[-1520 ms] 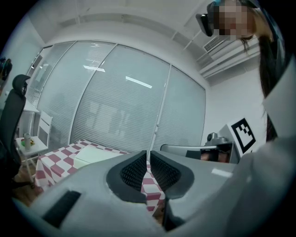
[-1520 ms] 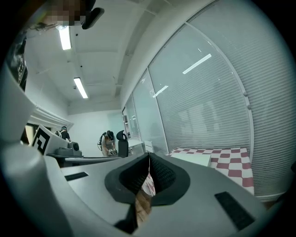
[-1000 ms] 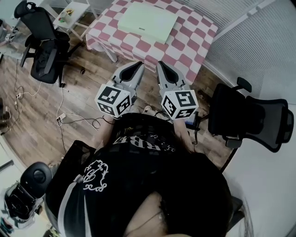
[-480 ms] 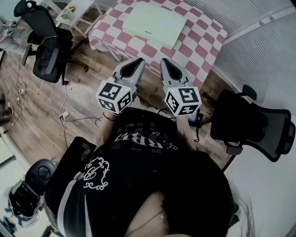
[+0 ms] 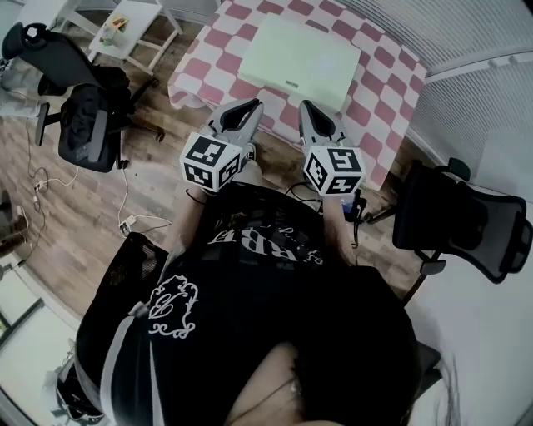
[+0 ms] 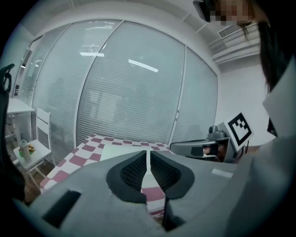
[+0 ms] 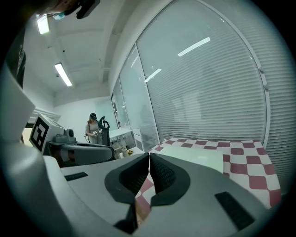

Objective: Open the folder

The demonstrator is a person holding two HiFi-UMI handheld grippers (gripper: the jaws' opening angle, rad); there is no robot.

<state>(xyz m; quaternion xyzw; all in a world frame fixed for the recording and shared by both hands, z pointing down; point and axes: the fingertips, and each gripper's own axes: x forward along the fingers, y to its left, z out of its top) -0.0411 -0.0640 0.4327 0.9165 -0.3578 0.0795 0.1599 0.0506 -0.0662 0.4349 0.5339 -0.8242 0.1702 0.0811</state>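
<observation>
Two grippers reach out in front of us, side by side and near each other, both aimed forward and tipped slightly down. We hold the left gripper (image 5: 252, 106) clenched on nothing, its black ribbed pads (image 6: 134, 172) meeting along a thin seam. Our right gripper (image 5: 306, 106) is clenched the same way and also empty, its pads (image 7: 160, 174) pressed together. Each has a smooth grey shell and carries a white cube printed with black squares at its rear. Below them we see our black shirt (image 5: 250, 324) with a white printed pattern.

Both sets of tips come about to the near edge of the table (image 5: 379, 96), which is draped in a red-and-white checked cloth that hangs over its sides. On it, beyond the tips and apart from them, the folder (image 5: 304, 58) lies flat and closed: a pale green, matte rectangle with rounded corners.

Around us the wooden floor (image 5: 67, 200) carries loose cables (image 5: 125, 223). One black mesh office chair (image 5: 87, 116) stands to the left, another (image 5: 462, 220) to the right. Farther left, a small white side table (image 5: 125, 21) holds a bottle and some small coloured items that we cannot make out. Behind the table rises a curved glass wall with horizontal blinds (image 6: 129, 88), and far off in the right gripper view a person (image 7: 92, 127) stands by a desk.
</observation>
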